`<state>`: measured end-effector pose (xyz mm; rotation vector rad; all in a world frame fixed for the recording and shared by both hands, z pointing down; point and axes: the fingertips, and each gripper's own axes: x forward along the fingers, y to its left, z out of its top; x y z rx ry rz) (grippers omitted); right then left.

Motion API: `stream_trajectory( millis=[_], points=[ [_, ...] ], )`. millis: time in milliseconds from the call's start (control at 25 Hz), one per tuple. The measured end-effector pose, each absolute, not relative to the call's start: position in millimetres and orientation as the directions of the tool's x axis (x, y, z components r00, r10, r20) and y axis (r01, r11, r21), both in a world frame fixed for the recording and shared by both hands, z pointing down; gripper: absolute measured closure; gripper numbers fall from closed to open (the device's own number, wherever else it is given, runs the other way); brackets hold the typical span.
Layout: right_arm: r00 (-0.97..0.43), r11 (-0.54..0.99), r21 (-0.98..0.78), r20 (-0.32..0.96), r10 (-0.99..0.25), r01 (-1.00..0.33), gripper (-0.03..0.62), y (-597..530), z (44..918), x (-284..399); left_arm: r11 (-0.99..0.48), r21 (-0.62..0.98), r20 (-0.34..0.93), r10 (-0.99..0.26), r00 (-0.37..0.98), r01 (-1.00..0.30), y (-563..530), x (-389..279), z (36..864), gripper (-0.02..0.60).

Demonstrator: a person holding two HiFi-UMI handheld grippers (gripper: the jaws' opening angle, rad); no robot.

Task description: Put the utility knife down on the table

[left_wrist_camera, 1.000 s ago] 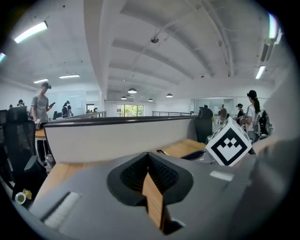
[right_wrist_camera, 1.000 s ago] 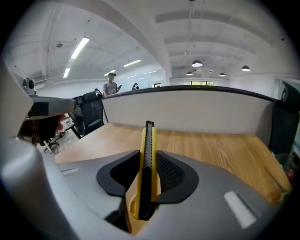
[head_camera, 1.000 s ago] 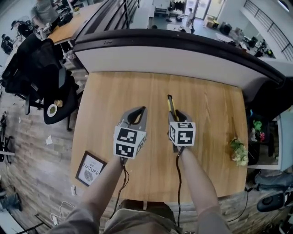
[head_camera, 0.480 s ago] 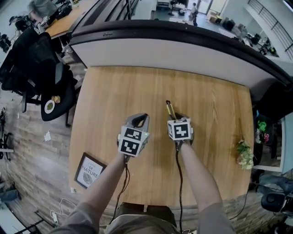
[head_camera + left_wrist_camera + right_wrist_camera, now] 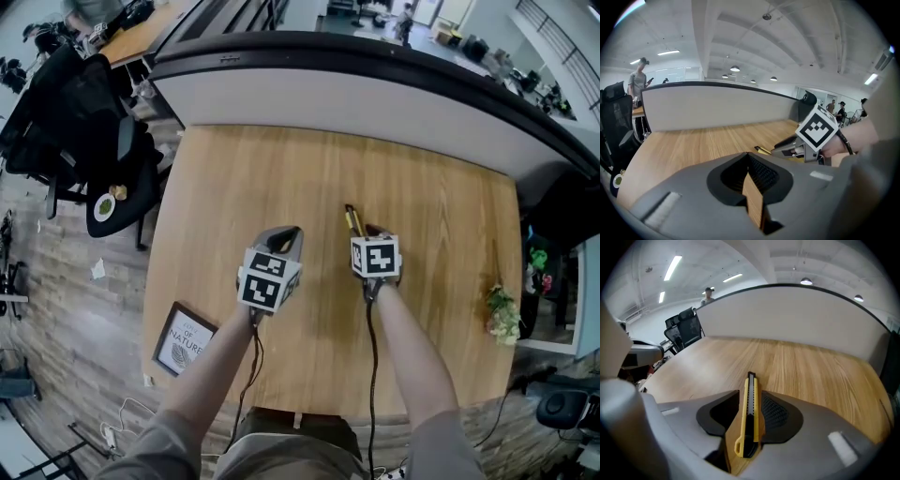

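Note:
A yellow and black utility knife [image 5: 751,413] is clamped between the jaws of my right gripper [image 5: 751,380], its tip pointing forward past the jaw ends. In the head view the right gripper [image 5: 362,228] hangs over the middle of the wooden table [image 5: 244,178], with the utility knife [image 5: 351,218] sticking out towards the far side. My left gripper [image 5: 283,240] is beside it on the left, shut with nothing in it. In the left gripper view the left gripper [image 5: 749,157] shows only a thin slit, and the knife tip [image 5: 763,150] appears to the right.
A grey curved partition [image 5: 375,103] runs along the table's far edge. A small plant [image 5: 502,314] sits by the right edge. A framed picture [image 5: 185,339] lies on the floor at the lower left, and black office chairs [image 5: 94,131] stand to the left.
Both grippers have drifted only slightly over the table. The right gripper still holds the knife, and the left stays shut.

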<state>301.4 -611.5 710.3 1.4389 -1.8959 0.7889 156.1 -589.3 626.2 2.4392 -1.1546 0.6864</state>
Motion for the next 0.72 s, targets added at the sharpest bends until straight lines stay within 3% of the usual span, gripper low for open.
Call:
stream_trajectory(
  millis=[320,520,720],
  points=[
    [-0.286,0.276,-0.104,0.562,-0.777,-0.955,0.47,-606,553,305,-0.628,0.053,0.42,-0.692,0.587,-0.777,-590,152,526,0.58],
    [-0.329,0.319,-0.094,0.392,-0.859,-0.943,0.532,-571,445,305,-0.644,0.015,0.308,-0.725,0.616,-0.765,-576,150,451,0.58],
    [-0.37,0.368,-0.059,0.265,-0.89,-0.928,0.551,-511,369,295,-0.666,-0.018,0.224,-0.73,0.646,-0.746,-540,144,392,0.58]
  ],
)
